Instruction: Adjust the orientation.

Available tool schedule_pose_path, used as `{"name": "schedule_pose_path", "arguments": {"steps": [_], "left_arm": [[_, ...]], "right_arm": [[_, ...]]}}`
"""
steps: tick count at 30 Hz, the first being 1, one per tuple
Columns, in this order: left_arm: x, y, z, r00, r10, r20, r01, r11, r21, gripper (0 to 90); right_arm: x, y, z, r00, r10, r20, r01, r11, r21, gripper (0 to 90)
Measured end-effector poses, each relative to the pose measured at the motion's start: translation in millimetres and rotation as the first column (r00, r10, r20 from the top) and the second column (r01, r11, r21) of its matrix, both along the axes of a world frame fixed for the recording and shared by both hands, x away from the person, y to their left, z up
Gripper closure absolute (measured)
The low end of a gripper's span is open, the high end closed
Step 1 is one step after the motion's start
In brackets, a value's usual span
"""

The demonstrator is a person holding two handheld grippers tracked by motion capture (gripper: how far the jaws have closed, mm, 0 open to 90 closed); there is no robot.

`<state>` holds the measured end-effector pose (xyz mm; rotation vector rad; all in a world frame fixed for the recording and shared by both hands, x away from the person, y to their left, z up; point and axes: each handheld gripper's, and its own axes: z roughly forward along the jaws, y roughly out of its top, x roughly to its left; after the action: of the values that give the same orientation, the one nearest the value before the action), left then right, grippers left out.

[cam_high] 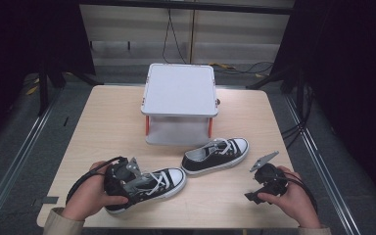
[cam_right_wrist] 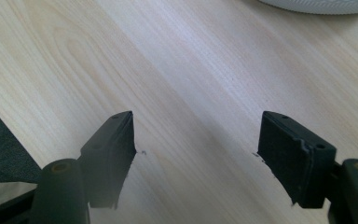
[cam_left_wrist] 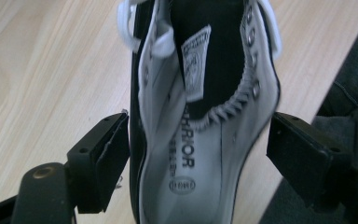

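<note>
Left gripper view: my left claw (cam_left_wrist: 198, 154) straddles the near shoe (cam_left_wrist: 205, 140), jaws wide, pads barely clear. My right claw (cam_right_wrist: 196, 154) gapes over bare table (cam_right_wrist: 191, 70).

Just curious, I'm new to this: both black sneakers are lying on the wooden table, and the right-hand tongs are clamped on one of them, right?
Not quite. The right tongs are open over bare table, as the right gripper view shows. It is the left tongs that straddle a sneaker. Both sneakers do lie on the table.
</note>
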<state>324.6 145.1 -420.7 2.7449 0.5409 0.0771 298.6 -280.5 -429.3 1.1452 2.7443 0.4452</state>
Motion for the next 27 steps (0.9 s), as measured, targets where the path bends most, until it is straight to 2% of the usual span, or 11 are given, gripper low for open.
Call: {"name": "schedule_pose_path", "arguments": {"steps": [2, 5, 6, 8, 9, 12, 16, 18, 23, 24, 27], "left_arm": [[2.3, -4.6, -1.7, 0.9998, -0.008, -0.016, 0.008, 1.0000, 0.001, 26.0], [5.0, -10.4, -1.4, 0.9999, -0.016, 0.004, 0.016, 0.9999, 0.005, 29.1], [6.1, -12.2, -0.9, 0.9998, -0.016, -0.008, 0.016, 0.9998, 0.009, 43.5], [8.6, -17.4, -0.7, 0.9988, -0.042, -0.026, 0.043, 0.9985, 0.035, 47.4], [9.7, -18.7, -1.2, 0.9987, -0.038, -0.035, 0.040, 0.9983, 0.042, 55.1], [11.9, -23.4, -0.2, 0.9977, -0.042, -0.054, 0.046, 0.9956, 0.082, 61.0], [14.1, -29.1, 2.7, 0.9964, 0.019, -0.083, -0.008, 0.9916, 0.129, 75.6], [13.7, -29.7, 4.0, 0.9966, 0.012, -0.082, -0.002, 0.9918, 0.128, 76.7], [13.8, -26.3, 19.9, 0.9938, 0.052, -0.098, -0.046, 0.9967, 0.067, 81.8], [13.9, -25.7, 24.4, 0.9957, 0.057, -0.072, -0.052, 0.9955, 0.079, 82.2], [17.4, -24.2, 33.8, 0.9917, 0.091, -0.091, -0.082, 0.9925, 0.091, 84.0]], "right_arm": [[-0.6, -0.1, -0.7, 1.0000, 0.003, -0.001, -0.003, 1.000, 0.002, 27.1], [-1.2, -0.8, -1.7, 1.0000, -0.003, -0.005, 0.003, 1.000, 0.003, 27.1], [-1.0, -1.3, -2.2, 1.0000, -0.005, -0.005, 0.005, 1.000, 0.003, 27.1], [-0.9, -1.6, -2.1, 1.0000, -0.006, -0.007, 0.006, 1.000, 0.004, 27.1], [-0.6, -1.9, -2.3, 1.0000, -0.006, -0.005, 0.006, 1.000, 0.005, 27.1], [-0.1, -2.3, -2.7, 1.0000, -0.005, -0.005, 0.005, 1.000, 0.008, 27.1], [0.6, -1.7, -2.7, 1.0000, -0.003, -0.004, 0.003, 1.000, 0.007, 27.3], [0.7, -1.8, -2.6, 1.0000, -0.002, -0.001, 0.003, 1.000, 0.007, 27.3], [1.5, -2.4, -0.8, 0.9999, -0.003, 0.013, 0.003, 1.000, 0.011, 27.3], [1.6, -2.5, -0.6, 0.9999, -0.007, 0.013, 0.007, 1.000, 0.013, 27.3], [1.6, -2.8, 0.1, 0.9998, -0.008, 0.015, 0.008, 1.000, 0.013, 27.3]]}}
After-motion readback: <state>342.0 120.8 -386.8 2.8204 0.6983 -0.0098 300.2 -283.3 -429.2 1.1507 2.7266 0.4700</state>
